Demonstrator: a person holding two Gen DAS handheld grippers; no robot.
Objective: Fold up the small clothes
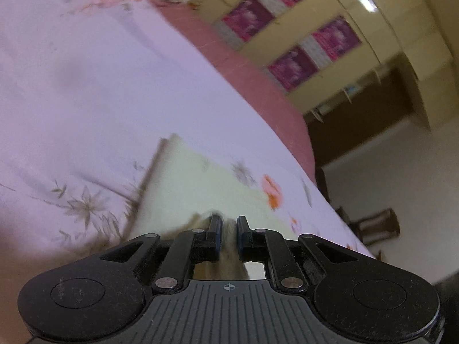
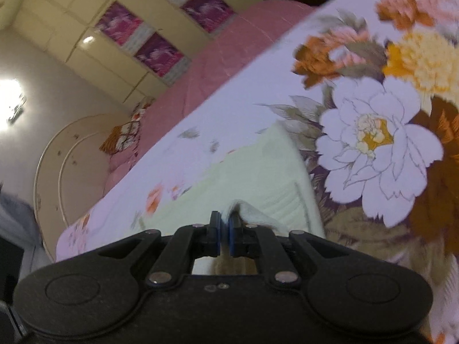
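Two wrist cameras look down along handheld grippers at a bed covered by a lilac floral bedsheet [image 1: 86,86], and everything here is placed against that sheet. A small pale green garment [image 1: 183,183] lies flat on the sheet near its outer edge, where a pink quilt [image 1: 258,80] shows beyond. The left gripper [image 1: 228,229] has its jaws nearly closed, with a bunch of pale cloth pinched between them. The right gripper [image 2: 224,229] is closed almost completely on another raised fold of the same garment [image 2: 258,172], which in this view lies just beside the sheet's big white printed flower [image 2: 378,140]. Both views are smeared by motion, so it is hard to tell exactly which edge or corner each gripper holds. Judging by the layout, the fold is under way rather than finished: the near edge is lifted off the sheet at two points, while the far part lies spread and flat. What seems to remain is carrying the held edge over the flat part, laying it down, releasing it, and any further folds. A cream wardrobe with magenta panels [image 2: 160,28] stands beyond the bed.
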